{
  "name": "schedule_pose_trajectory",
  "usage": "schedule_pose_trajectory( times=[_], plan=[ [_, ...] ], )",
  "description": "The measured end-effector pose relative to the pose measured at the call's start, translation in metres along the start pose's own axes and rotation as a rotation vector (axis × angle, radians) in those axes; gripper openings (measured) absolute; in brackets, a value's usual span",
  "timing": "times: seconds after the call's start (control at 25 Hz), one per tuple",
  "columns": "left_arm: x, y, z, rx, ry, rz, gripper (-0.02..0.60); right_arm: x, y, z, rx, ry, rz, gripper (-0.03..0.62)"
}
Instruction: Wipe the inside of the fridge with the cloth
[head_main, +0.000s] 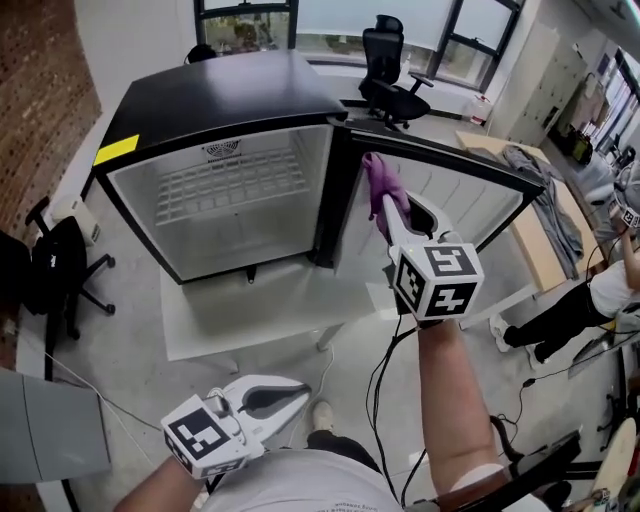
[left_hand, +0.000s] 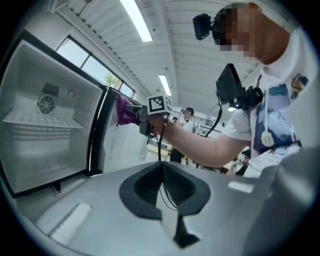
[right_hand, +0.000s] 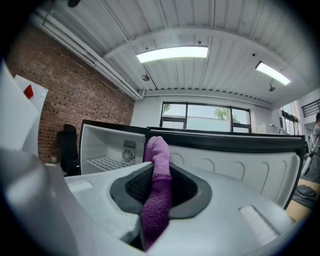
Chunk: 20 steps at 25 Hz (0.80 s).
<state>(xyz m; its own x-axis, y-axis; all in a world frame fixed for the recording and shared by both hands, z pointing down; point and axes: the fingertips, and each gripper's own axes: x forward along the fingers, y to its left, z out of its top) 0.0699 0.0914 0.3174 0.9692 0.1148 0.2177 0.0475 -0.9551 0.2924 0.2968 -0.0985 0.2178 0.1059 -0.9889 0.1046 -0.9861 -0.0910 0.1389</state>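
Note:
A small black fridge (head_main: 215, 95) stands on the floor with its door (head_main: 455, 190) swung open to the right. Its inside is white, with a wire shelf (head_main: 235, 185) and a fan grille on the back wall (left_hand: 46, 104). My right gripper (head_main: 386, 207) is held up between the fridge's opening and the door, shut on a purple cloth (head_main: 380, 178) that sticks out past its tips (right_hand: 159, 152). My left gripper (head_main: 300, 392) hangs low near my body, shut with nothing between the jaws (left_hand: 162, 167).
The fridge stands on a pale mat (head_main: 230, 320). A black office chair (head_main: 392, 65) is behind the fridge and another (head_main: 60, 265) at the left. A wooden bench with grey fabric (head_main: 545, 205) and a person (head_main: 600, 290) are at the right. Cables (head_main: 385, 395) trail on the floor.

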Motion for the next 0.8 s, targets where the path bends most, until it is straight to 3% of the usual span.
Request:
schedule_pose_trajectory(
  times=[0.56,0.8],
  plan=[
    [0.098,-0.021,0.000,0.021,0.040,-0.041,0.005,-0.041,-0.125,-0.022,0.043,-0.017,-0.079,0.074],
    [0.126,-0.031,0.002,0.032,0.055,-0.079,0.005,-0.066,-0.174,-0.036,0.065,-0.012,-0.156,0.074]
  ],
)
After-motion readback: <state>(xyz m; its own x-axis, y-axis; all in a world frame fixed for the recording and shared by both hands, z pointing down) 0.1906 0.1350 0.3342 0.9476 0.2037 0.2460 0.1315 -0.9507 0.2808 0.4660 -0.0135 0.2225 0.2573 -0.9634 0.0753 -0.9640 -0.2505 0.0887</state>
